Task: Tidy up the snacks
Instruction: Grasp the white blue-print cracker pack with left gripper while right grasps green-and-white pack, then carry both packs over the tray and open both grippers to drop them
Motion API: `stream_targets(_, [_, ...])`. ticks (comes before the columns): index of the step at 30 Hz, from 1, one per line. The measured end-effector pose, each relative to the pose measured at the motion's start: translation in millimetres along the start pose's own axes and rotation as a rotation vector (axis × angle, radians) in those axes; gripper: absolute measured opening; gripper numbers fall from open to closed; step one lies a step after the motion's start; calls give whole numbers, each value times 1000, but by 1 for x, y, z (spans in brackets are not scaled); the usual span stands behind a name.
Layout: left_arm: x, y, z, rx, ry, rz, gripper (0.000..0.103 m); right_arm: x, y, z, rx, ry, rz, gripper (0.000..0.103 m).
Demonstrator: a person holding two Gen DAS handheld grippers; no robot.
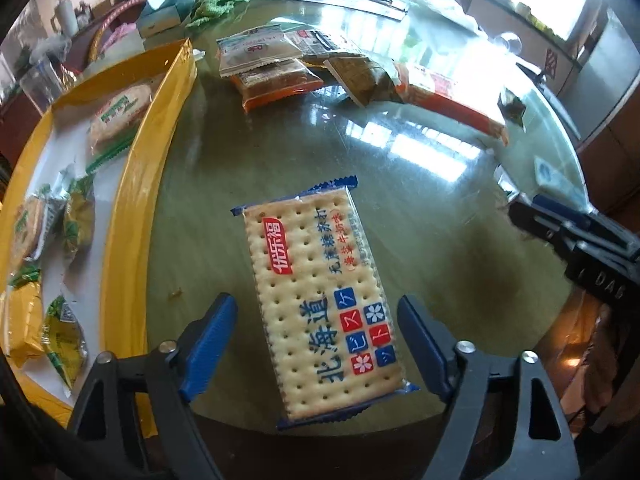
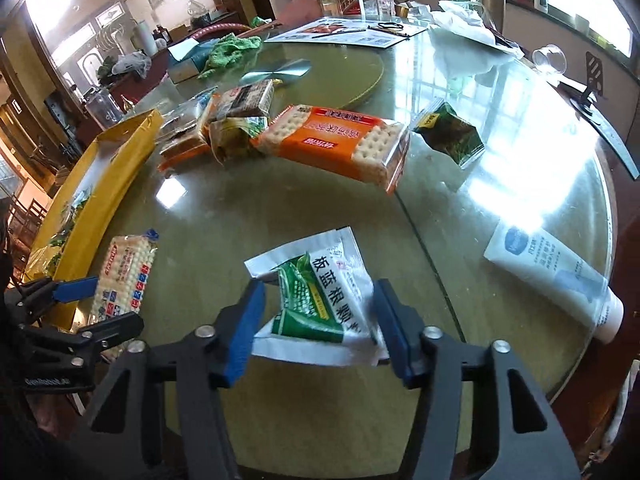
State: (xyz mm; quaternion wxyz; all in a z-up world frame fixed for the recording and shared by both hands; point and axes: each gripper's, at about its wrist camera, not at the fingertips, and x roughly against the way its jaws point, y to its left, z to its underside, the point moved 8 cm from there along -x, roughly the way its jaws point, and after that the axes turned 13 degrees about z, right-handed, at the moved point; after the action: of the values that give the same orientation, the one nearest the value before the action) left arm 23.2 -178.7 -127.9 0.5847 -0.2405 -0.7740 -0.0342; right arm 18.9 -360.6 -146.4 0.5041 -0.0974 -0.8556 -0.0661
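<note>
A blue-edged cracker pack (image 1: 320,300) lies flat on the glass table. My left gripper (image 1: 316,312) is open with a finger on each side of the pack's near end, not touching it. The pack also shows in the right wrist view (image 2: 124,276) with the left gripper (image 2: 100,300) around it. My right gripper (image 2: 318,300) is open around a green and white sachet (image 2: 320,300), which lies crumpled between its fingers. A yellow box (image 1: 136,208) at the left holds several wrapped snacks.
More snack packs lie in a pile (image 1: 280,72) mid-table, with an orange cracker pack (image 2: 336,144) and a dark green pouch (image 2: 452,136). A white tube (image 2: 560,280) lies at the right table edge. Bottles, papers and a green cloth (image 2: 228,52) stand at the back.
</note>
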Motion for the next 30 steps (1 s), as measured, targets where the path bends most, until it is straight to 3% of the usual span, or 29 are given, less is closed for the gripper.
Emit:
stream_targets(7, [-8,-5,-4,-36,-23,-22,80,0,6,3,53,5,47,51])
stream_targets(9, [-6,-7,-4,-53,-36,-9,70,-1,10,5,105,1,87,49])
stream_targets(10, [-3,-8,-3,-66,-42,-3,61,-1,10,5,113,-2,100,47])
stream_targets(12, [1,-7,0,-44,-38,59,60,3,10,4,104,-13,91,40])
stream_targets(14, [5,-8,2,-26,-32,127,58,12,8,4,65,-31,36,22])
stream_targets(18, [9,-11,7,12,-30,222,57,16,5,1,34,-48,21,19])
stream_targets(21, [18,-15,9,16,-50,280,56,15,7,4,34,-29,9,25])
stream_targets(23, [28,-17,10,9,-79,305,56,13,7,4,42,-24,16,46])
stream_targets(24, [31,-18,11,14,-88,311,56,13,6,3,36,-31,22,64])
stream_targets(25, [36,-18,12,21,-98,321,56,13,4,2,26,-34,28,70])
stream_targets(30, [67,-10,14,60,-165,372,56,14,0,0,34,-28,51,69])
